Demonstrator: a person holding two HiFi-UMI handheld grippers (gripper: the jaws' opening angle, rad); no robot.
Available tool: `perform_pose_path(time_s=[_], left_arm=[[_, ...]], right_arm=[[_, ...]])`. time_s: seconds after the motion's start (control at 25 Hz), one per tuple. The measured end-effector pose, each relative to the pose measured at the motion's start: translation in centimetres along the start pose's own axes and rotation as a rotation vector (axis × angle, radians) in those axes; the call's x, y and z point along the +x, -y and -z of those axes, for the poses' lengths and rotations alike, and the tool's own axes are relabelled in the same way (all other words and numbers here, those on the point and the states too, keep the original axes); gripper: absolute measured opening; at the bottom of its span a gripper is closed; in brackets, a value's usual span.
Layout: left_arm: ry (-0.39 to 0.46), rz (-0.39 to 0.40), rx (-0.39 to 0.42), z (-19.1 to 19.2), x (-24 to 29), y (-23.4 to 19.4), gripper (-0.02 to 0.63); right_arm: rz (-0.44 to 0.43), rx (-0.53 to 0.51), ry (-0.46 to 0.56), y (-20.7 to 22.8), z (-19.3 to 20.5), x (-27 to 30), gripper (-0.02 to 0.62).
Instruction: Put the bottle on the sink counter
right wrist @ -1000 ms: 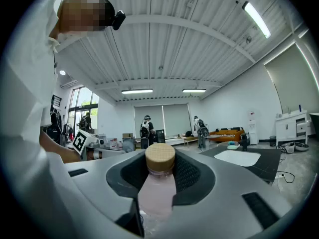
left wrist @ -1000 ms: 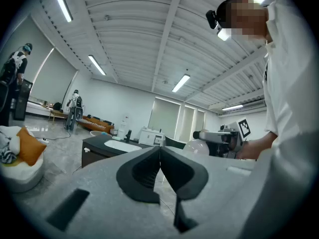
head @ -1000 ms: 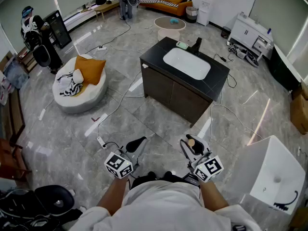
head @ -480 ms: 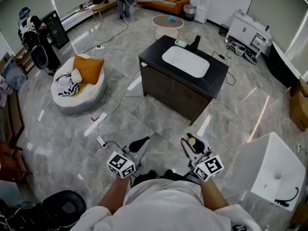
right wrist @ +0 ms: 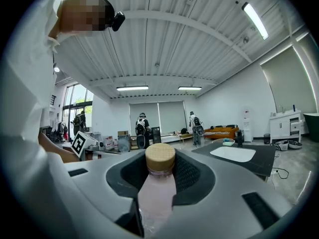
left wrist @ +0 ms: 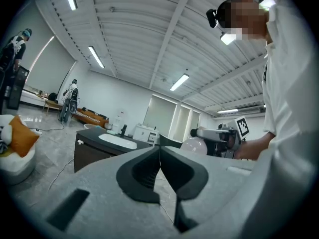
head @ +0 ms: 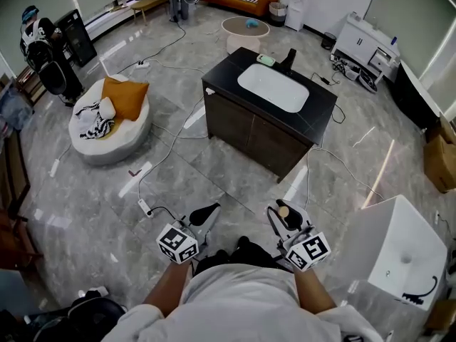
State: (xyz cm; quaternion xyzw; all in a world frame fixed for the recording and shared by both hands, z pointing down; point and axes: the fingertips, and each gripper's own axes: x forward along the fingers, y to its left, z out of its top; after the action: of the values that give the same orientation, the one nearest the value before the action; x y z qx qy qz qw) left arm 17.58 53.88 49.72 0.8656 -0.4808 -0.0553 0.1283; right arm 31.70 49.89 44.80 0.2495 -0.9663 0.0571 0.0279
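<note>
A pale pink bottle (right wrist: 155, 193) with a tan cap (head: 283, 210) sits between the jaws of my right gripper (head: 286, 215), which is shut on it. In the right gripper view the cap rises above the black pads. My left gripper (head: 205, 214) is shut with its jaws touching and nothing in them; the left gripper view shows them (left wrist: 160, 159) closed on a line. The black sink counter (head: 313, 125) with a white basin (head: 273, 87) and dark faucet (head: 288, 59) stands well ahead of both grippers, across the grey floor.
A small green item (head: 266, 59) lies on the counter's far edge. Cables (head: 174, 144) trail over the floor left of the cabinet. A white round bed with an orange cushion (head: 122, 96) lies to the left, a white tub (head: 402, 258) at the right, and people at the far left.
The counter has slid slightly up and left in the head view as the view shifted. Both grippers keep their places and states.
</note>
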Motion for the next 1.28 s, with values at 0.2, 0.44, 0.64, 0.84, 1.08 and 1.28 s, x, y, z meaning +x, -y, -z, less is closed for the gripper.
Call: perform_pose_path(time_s=[0.2, 0.44, 0.64, 0.84, 1.08, 1.28], left_arm=[[-0.005, -0.012, -0.013, -0.1, 1.6, -1.8, 0.015], [-0.045, -0.051, -0.016, -0.1, 4.6, -6.6, 0.015], [-0.062, -0.060, 0.018, -2.6, 10.2, -11.3, 0.015], [-0.066, -0.082, 0.024, -5.0, 15.9, -15.3, 0.015], [-0.054, -0.124, 0.029, -7.2, 21.0, -19.0, 0.015], [-0.067, -0.170, 0.009, -7.1, 23.6, -22.7, 0.016]], right_arm=[[0.012, 0.064, 0.007, 2.5, 0.3, 0.8, 0.126], [-0.032, 0.041, 0.014, 6.2, 0.6, 6.3, 0.125], [-0.104, -0.054, 0.007, 10.8, -0.8, 12.5, 0.124], [-0.150, -0.054, -0.024, 16.3, -1.6, 17.7, 0.124], [-0.202, -0.054, -0.064, 22.2, -1.5, 22.9, 0.124], [-0.215, -0.038, -0.069, 25.9, -1.0, 27.1, 0.124]])
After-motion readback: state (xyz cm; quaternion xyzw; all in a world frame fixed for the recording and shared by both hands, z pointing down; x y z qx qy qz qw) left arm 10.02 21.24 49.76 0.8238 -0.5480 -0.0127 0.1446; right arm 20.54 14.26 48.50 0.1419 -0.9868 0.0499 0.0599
